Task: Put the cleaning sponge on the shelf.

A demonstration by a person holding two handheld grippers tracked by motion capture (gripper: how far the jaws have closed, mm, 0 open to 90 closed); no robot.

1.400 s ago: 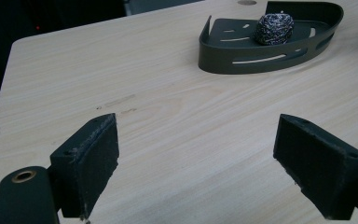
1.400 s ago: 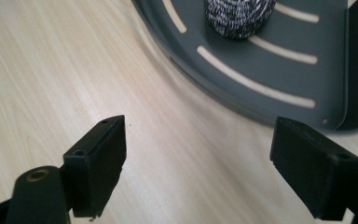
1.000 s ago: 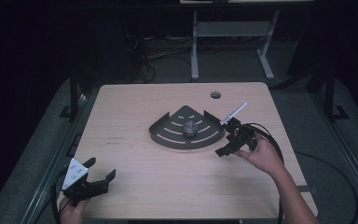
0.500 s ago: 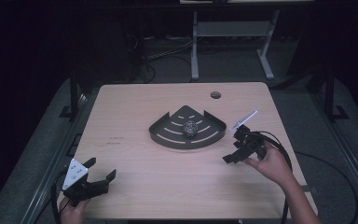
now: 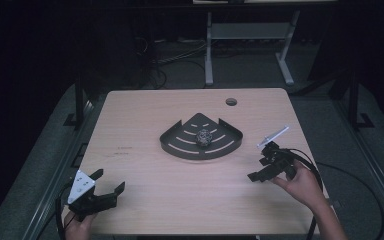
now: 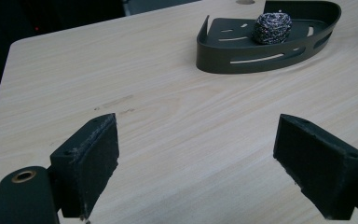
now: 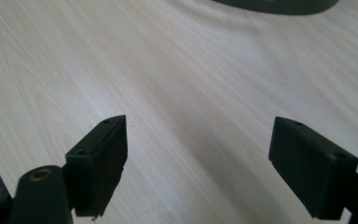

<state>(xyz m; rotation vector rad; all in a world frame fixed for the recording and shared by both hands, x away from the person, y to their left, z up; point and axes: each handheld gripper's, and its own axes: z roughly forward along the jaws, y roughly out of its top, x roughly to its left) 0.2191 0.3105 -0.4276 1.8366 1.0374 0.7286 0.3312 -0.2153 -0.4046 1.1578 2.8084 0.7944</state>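
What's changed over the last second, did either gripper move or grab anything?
The right gripper has drawn back from the corner tray toward the table's near right edge, its jaws just closing a little with nothing between them. The left gripper, the tray and the steel scourer in it stayed put.

- I count one dark corner tray (image 5: pixel 180 148).
- I count one steel-wool ball (image 5: pixel 204 135) in it.
- I operate two grippers: left gripper (image 5: pixel 108 187), right gripper (image 5: pixel 258 168).
- One table (image 5: pixel 145 120).
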